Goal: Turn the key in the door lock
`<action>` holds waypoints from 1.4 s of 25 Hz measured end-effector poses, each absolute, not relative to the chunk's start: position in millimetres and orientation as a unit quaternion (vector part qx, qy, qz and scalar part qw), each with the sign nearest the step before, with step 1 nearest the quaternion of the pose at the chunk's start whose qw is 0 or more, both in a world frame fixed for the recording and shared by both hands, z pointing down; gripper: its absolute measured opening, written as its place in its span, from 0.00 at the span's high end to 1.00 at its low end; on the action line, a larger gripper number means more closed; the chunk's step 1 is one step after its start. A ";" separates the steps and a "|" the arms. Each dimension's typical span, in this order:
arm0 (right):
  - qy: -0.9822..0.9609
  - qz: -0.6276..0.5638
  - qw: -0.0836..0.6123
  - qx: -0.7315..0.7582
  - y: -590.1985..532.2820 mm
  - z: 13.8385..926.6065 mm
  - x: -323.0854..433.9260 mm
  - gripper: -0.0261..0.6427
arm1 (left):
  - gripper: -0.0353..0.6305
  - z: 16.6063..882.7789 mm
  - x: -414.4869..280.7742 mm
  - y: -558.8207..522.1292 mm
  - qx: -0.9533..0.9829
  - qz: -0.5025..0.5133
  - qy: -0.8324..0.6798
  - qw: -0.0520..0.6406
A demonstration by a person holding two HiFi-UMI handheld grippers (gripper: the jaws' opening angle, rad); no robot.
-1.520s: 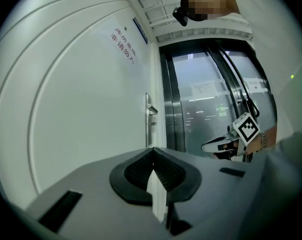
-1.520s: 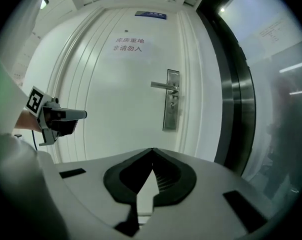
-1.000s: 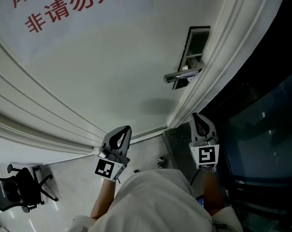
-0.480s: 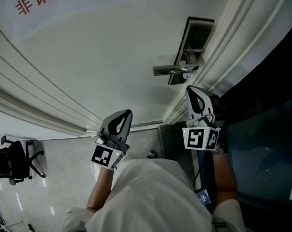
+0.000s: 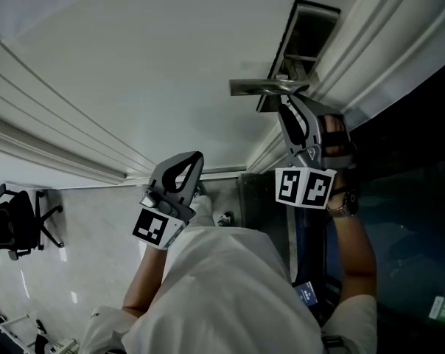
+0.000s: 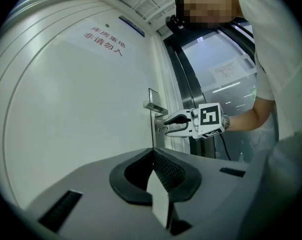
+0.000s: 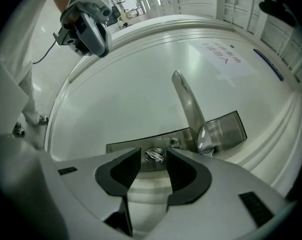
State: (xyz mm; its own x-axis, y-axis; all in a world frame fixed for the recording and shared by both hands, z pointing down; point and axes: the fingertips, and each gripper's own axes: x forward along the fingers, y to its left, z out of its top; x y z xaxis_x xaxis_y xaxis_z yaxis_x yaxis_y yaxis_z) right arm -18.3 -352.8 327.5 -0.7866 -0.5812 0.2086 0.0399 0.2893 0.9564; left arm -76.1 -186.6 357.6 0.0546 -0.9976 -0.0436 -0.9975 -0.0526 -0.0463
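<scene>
Right claw (image 7: 153, 151), jaws just opened and empty, faces the key (image 7: 154, 155): bow dead ahead, centred on the gap, untouched; closed left claw (image 6: 153, 151) hangs well back

A white door (image 5: 134, 65) carries a long metal lock plate (image 7: 141, 145). A silver lever handle (image 7: 188, 104) juts from the plate, and a key (image 7: 154, 155) sits in it beside the handle. A pale glossy floor (image 5: 82, 238) holds a black office chair (image 5: 12, 223).
</scene>
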 end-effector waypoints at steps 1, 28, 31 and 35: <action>-0.748 -0.574 0.275 0.186 -356.2 328.9 -19.3 0.76 | 0.94 359.6 -75.7 -186.9 -0.726 -0.001 0.687 0.029; -0.842 -0.400 0.191 0.309 -366.7 317.2 -22.6 0.94 | 0.94 368.2 -78.5 -170.0 -0.709 -0.002 0.705 0.016; -0.869 -0.345 0.162 0.315 -368.3 315.0 -22.8 0.94 | 0.94 371.7 -79.1 -167.1 -0.708 -0.002 0.707 0.011; -0.911 -0.226 0.110 0.326 -371.2 311.2 -22.5 0.94 | 0.94 375.1 -75.9 -165.3 -0.710 -0.005 0.704 0.013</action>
